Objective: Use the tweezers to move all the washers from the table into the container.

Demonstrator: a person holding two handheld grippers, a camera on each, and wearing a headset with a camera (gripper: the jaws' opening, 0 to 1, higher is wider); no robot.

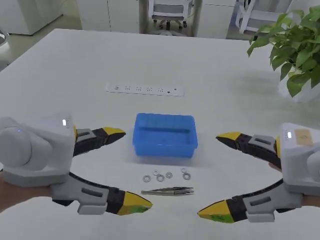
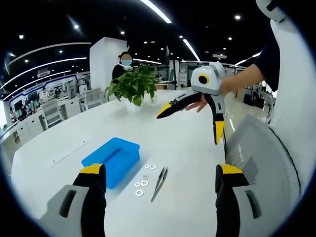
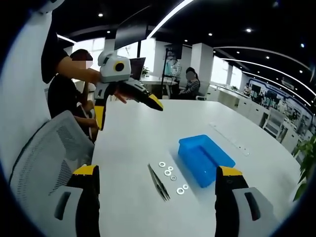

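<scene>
Several small metal washers lie on the white table just in front of a blue plastic container. Silver tweezers rest flat right below the washers. My left gripper stands open at the left, and my right gripper stands open at the right; both hold nothing and are clear of the tweezers. In the left gripper view the washers, tweezers and container lie between my jaws. The right gripper view holds the washers, tweezers and container.
A white power strip lies behind the container. A potted green plant stands at the table's far right. Office chairs stand beyond the far edge. A mesh chair back and seated people are off the table's side.
</scene>
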